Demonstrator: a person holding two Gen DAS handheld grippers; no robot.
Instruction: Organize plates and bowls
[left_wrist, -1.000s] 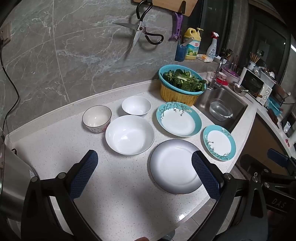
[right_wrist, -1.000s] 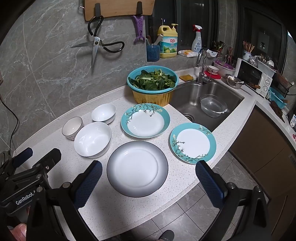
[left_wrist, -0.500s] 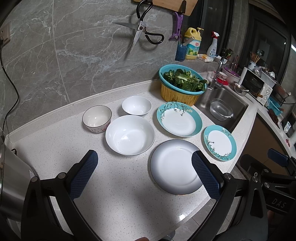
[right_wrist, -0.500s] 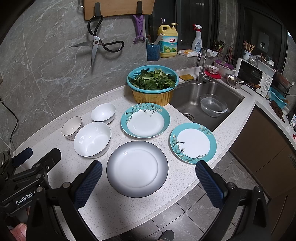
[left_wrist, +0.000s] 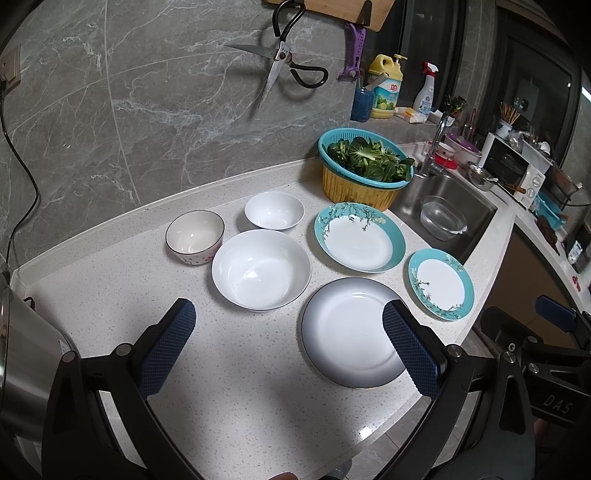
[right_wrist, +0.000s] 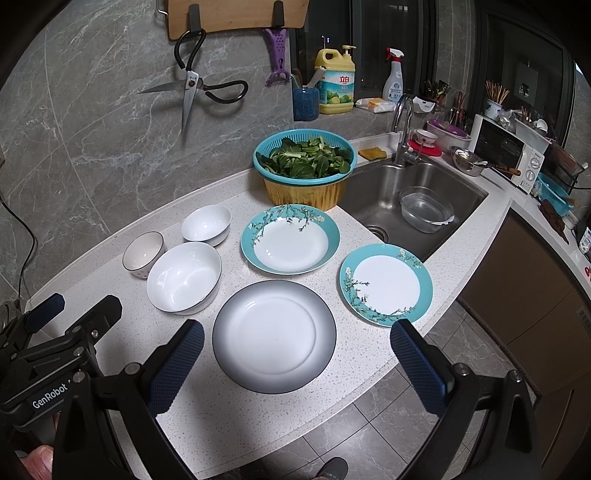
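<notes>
Six pieces of crockery sit spread out on the pale speckled counter (right_wrist: 229, 417), none stacked. Nearest the front edge lies a white plate with a grey rim (right_wrist: 274, 336). Behind it is a deeper teal plate with a blossom pattern (right_wrist: 290, 239), and off to the right, close to the counter's edge by the sink (right_wrist: 413, 192), a flatter teal plate (right_wrist: 386, 285) of the same pattern. To the left stands a large white bowl (right_wrist: 184, 277), with a small white bowl (right_wrist: 206, 224) behind it and a dark-rimmed dotted bowl (right_wrist: 143, 254) just beside it further left. The three bowls sit close together; the plates lie slightly apart from one another.

The left hand-held gripper (left_wrist: 288, 326) hovers above the counter with its blue-padded fingers spread wide, grasping nothing; in its own view the large white bowl (left_wrist: 261, 268) and the grey-rimmed plate (left_wrist: 354, 332) lie beyond and between the pads. The right hand-held gripper (right_wrist: 293, 347) is likewise released, fingers far apart and empty, hanging over the front edge with the grey-rimmed plate between them in its view.

Behind the plates, a teal colander of leafy greens (right_wrist: 306, 158) rests in a yellow basin next to the sink, and a clear bowl (right_wrist: 426, 209) lies in the sink. Scissors (right_wrist: 192, 86) hang on the marble wall.
</notes>
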